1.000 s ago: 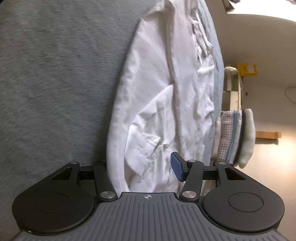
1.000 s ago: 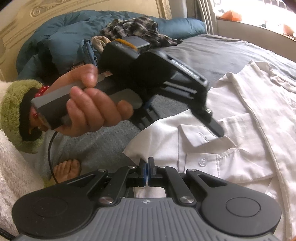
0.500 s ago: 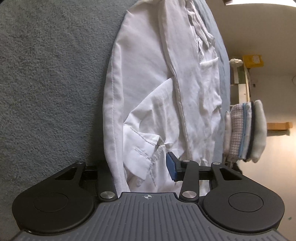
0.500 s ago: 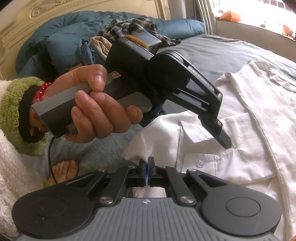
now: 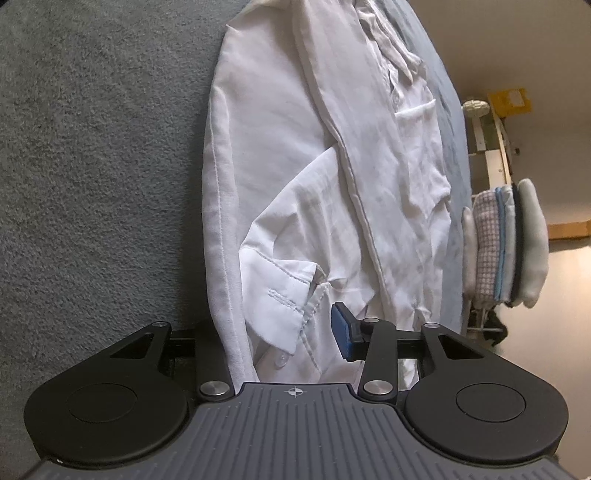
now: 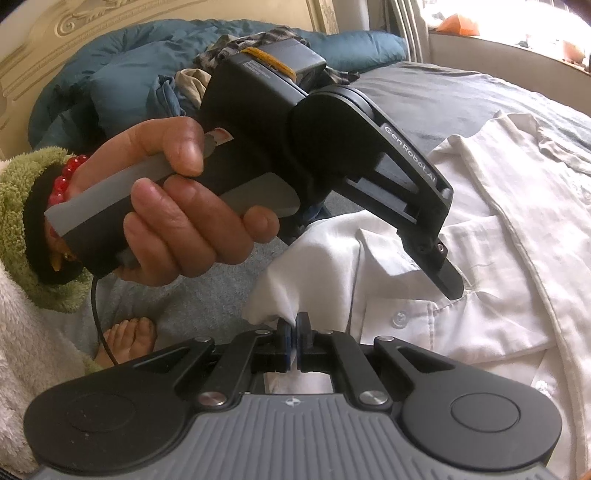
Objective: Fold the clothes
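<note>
A white button-up shirt lies spread on the grey bed cover. My left gripper stands over its sleeve cuff with the jaws partly apart. The blue right pad shows bare, while the left finger is hidden behind the shirt's edge. Loose fabric lies between the jaws and looks unpinched. In the right wrist view a hand holds that gripper, and its finger rests on the shirt. My right gripper is shut on a raised corner of the shirt.
A stack of folded clothes stands past the bed's far edge. A blue duvet with a plaid garment is heaped by the headboard. A bare foot and a green fluffy sleeve are at the left.
The left gripper's jaws have narrowed and it has moved farther over the sleeve cuff, rolling a little. The right gripper has kept its pinch on the shirt corner and stayed in place.
</note>
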Motion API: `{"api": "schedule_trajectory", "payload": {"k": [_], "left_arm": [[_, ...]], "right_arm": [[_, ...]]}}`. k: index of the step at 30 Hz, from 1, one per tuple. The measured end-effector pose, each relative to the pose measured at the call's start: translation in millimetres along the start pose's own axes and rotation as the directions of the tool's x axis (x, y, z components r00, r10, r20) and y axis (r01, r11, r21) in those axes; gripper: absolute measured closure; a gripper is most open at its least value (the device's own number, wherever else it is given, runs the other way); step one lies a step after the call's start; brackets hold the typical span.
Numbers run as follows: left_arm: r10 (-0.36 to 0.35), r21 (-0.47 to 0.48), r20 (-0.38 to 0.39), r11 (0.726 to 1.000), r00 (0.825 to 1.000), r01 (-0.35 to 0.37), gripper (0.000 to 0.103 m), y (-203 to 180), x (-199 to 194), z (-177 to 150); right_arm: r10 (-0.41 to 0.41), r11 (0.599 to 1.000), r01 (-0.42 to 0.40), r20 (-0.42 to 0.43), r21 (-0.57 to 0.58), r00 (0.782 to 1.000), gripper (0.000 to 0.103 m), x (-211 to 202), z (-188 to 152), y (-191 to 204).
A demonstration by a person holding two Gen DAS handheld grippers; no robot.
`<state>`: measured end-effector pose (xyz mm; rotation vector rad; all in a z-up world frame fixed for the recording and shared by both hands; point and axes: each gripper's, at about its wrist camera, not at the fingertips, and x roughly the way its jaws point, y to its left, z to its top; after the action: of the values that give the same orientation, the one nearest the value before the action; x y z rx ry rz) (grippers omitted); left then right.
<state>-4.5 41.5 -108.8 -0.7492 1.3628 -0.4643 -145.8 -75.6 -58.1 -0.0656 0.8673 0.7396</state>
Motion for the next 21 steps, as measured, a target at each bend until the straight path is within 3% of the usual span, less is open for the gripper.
{"api": "schedule_trajectory", "payload": {"k": [2, 4, 7, 11, 14, 18, 21], "left_arm": [[0.013, 0.010, 0.003, 1.000, 1.000, -0.013, 0.066, -2, 1, 0], [0.020, 0.011, 0.002, 1.000, 1.000, -0.020, 0.070, -1, 1, 0], [0.019, 0.000, 0.001, 1.000, 1.000, -0.019, 0.075, 3, 0, 1], [0.010, -0.016, 0.000, 1.000, 1.000, -0.010, 0.078, 8, 0, 2], [0.011, -0.014, -0.003, 1.000, 1.000, -0.011, 0.079, 9, 1, 2], [0.006, -0.016, -0.011, 1.000, 1.000, -0.007, 0.079, 10, 1, 4], [0.000, -0.015, -0.017, 1.000, 1.000, -0.001, 0.079, 11, 1, 5]], "right_arm": [[-0.003, 1.000, 0.003, -0.007, 0.001, 1.000, 0.093, -1, 0, -1], [-0.017, 1.000, 0.017, -0.013, -0.005, 1.000, 0.071, -5, 0, -4], [-0.031, 0.999, 0.031, 0.005, 0.006, 1.000, 0.056, -20, 0, -13], [-0.041, 0.994, 0.040, -0.001, 0.103, 0.999, 0.052, -39, -1, -39], [-0.036, 0.965, 0.028, 0.024, 0.259, 0.999, 0.046, -57, -7, -69], [-0.087, 0.899, 0.050, 0.066, 0.436, 0.994, 0.045, -86, -16, -111], [-0.189, 0.821, 0.102, 0.099, 0.561, 0.977, 0.042, -118, -28, -158]]}}
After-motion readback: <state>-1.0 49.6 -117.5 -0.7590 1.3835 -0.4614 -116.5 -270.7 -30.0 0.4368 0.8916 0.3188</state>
